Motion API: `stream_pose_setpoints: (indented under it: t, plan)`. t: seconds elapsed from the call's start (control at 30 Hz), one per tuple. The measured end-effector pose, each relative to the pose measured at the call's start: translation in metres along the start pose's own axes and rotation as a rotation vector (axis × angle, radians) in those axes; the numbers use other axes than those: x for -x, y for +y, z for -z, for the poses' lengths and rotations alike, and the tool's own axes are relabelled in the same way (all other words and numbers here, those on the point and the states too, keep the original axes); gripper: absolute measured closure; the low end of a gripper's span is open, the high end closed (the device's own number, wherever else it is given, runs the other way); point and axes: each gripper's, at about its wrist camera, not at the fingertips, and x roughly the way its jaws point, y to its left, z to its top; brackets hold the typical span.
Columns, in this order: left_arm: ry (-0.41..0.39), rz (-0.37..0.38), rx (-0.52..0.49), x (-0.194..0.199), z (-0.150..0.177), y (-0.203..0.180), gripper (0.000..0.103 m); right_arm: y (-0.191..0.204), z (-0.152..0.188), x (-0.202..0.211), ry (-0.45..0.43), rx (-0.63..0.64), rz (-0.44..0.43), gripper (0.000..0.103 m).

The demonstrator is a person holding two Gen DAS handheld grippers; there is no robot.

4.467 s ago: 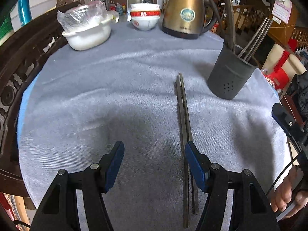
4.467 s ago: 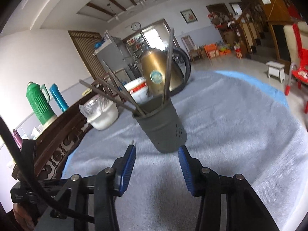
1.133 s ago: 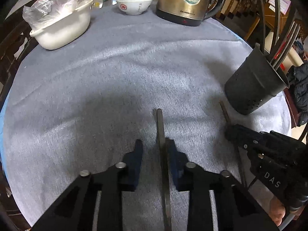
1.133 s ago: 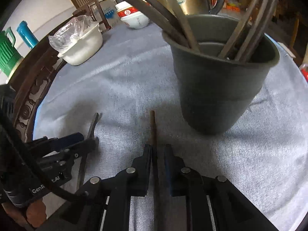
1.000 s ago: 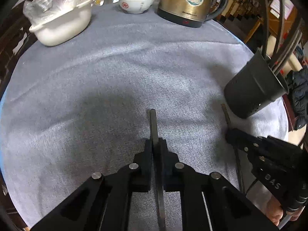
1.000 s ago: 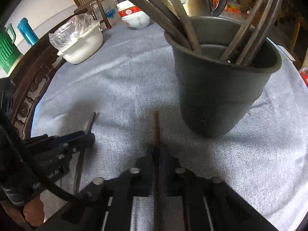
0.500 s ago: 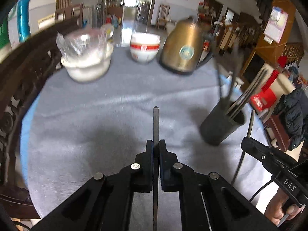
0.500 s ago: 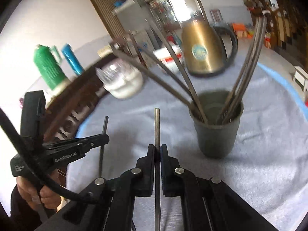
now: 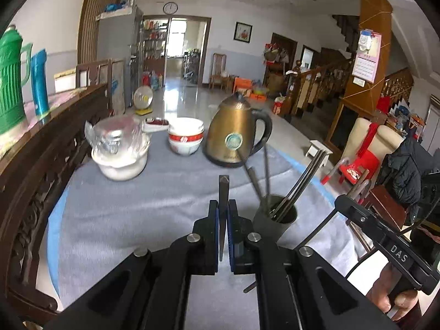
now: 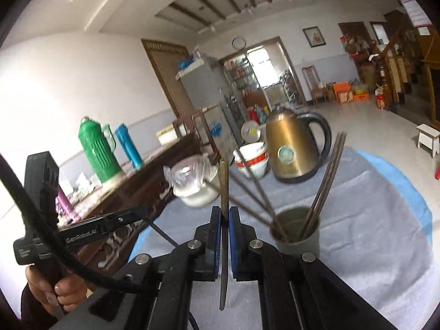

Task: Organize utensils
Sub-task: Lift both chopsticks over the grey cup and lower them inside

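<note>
My left gripper is shut on a dark chopstick and holds it well above the grey tablecloth. My right gripper is shut on a second chopstick, also lifted. The dark grey utensil holder with several utensils in it stands on the cloth, ahead and to the right of both grippers; it also shows in the right wrist view. The right gripper shows at the right of the left wrist view, the left gripper at the left of the right wrist view.
A gold kettle, stacked white and red bowls and a white dish covered in plastic stand at the table's far side. A dark carved wooden bench runs along the left edge. Green and blue flasks stand beyond it.
Both grippers closed on the chopsticks lying on the cloth and have lifted them high; the holder now sits lower and farther in both views.
</note>
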Motion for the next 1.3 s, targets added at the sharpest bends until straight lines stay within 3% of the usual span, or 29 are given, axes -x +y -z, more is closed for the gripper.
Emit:
stream_pose_setpoints:
  t: [0.4,0.77,0.93,1.3]
  plan:
    - [-0.079,0.048,-0.038,0.012,-0.045,-0.037,0.097,-0.021,-0.049,0.025,-0.133,-0.019,0.076,0.097]
    - [-0.197,0.104,-0.028,0.015,-0.080,-0.069,0.097,-0.024,-0.077,0.035,-0.296,0.011,0.224,0.097]
    - [-0.204,0.109,0.013,-0.007,-0.079,-0.074,0.097,-0.030,-0.071,0.019,-0.299,0.008,0.272,0.097]
    - [-0.146,0.078,0.043,-0.047,-0.051,-0.074,0.097,-0.040,-0.052,0.001,-0.230,-0.016,0.281,0.097]
